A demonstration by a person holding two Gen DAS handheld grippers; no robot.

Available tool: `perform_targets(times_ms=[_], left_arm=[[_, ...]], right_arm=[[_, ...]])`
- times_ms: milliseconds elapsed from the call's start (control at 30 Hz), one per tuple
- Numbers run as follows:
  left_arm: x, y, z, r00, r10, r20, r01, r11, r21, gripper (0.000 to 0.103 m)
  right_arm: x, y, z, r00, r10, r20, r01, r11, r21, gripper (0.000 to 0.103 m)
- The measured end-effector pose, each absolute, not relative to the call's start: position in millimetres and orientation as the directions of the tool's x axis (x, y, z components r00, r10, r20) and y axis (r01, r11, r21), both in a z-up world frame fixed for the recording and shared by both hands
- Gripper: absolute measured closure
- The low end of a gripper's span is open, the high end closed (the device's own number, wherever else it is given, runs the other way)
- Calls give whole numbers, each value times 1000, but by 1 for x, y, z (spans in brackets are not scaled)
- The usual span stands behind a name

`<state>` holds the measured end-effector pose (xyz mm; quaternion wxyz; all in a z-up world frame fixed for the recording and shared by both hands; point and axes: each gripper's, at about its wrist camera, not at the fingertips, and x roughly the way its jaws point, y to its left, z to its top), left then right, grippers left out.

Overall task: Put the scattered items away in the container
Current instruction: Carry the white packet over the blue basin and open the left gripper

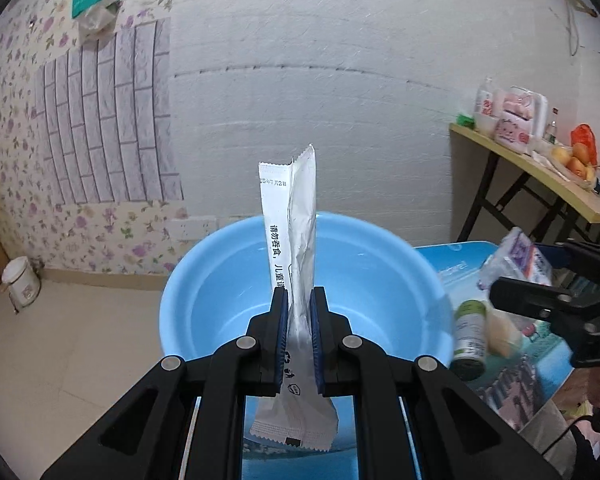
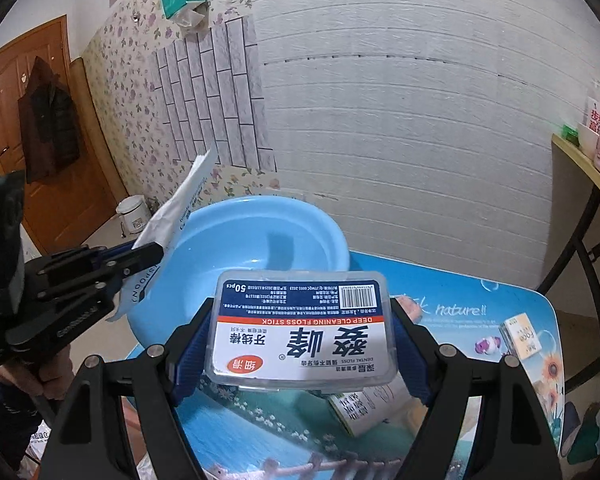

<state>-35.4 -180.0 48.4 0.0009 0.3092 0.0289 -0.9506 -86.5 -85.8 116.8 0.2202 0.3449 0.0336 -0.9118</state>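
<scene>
While left claw (image 1: 299, 300) pinches sachet (image 1: 296, 240) upright, basin (image 1: 380, 280) sits beyond.

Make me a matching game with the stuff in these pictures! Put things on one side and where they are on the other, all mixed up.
Things:
1. white sachet
2. floss stick box
3. blue basin
4. small bottle

Places or states:
A. lying on its side on the picture-print table
B. clamped in the right hand-held gripper
C. standing on the table, nothing visible inside it
D. pinched upright in the left hand-held gripper

Pairs: 1-D, 2-B, 3-C, 4-A
</scene>
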Motion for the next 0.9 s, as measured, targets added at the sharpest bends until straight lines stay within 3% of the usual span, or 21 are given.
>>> perform_targets(times_ms=[500,567,600,633,700,900], left_arm=[[-62,-186,22,-788,29,-615,5,-999,-53,91],[-63,-186,21,-784,6,-621,19,-999,-33,85],[-63,-187,21,-783,-5,-622,28,-999,-27,76],[-64,-186,21,-781,-26,-624,47,-999,-18,52],[-60,-187,23,-793,-54,-607,77,-997,-11,29],[-50,-196,25,-810,-59,-584,83,-996,-14,29]], right_arm=[[-104,-101,103,-639,-346,-687,421,-905,64,21],[-109,-105,103,-638,-346,-688,423,-904,63,21],[-111,-107,103,-638,-346,-688,424,-904,62,21],[-113,-107,103,-636,-347,-689,425,-903,62,21],[-113,-105,101,-634,-350,-690,425,-903,67,21],[-121,-115,92,-616,-342,-710,431,-900,60,21]])
